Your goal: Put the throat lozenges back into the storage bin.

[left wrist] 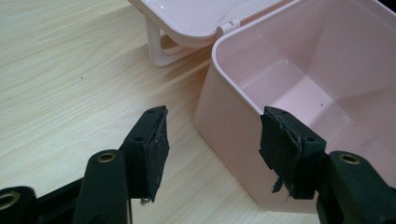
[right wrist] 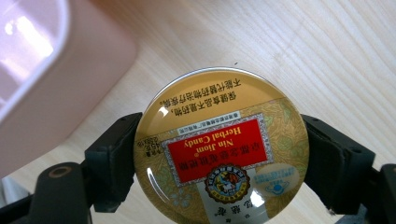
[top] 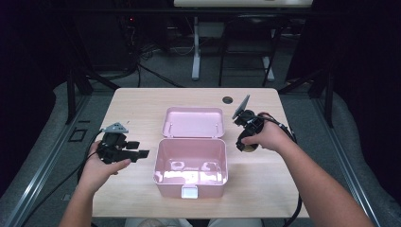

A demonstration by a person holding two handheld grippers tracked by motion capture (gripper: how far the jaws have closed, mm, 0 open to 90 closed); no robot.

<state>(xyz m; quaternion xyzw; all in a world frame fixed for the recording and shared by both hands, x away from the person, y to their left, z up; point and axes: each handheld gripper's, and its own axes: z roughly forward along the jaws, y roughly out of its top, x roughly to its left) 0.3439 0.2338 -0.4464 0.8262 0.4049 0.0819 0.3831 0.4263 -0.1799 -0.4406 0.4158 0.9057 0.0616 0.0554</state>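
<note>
From above: a pink box (top: 190, 168) sits open mid-table toward the near edge, its lid (top: 193, 122) laid back flat on the table (top: 137, 101). The left gripper (top: 135, 150) hovers off the box's left side, the right gripper (top: 247, 144) off its right.

Left gripper view: jaws released, spread wide and gripping nothing, one outside the box wall, one over its bare interior.

Right gripper view: here's the detail — jaws clenched on a round gold candy tin (right wrist: 222, 151), red label reading "Nin Jiom Herbal Candy", just beside the box corner.

Round gold candy tin (right wrist: 219, 149), open empty pink box (top: 191, 163) beside
</note>
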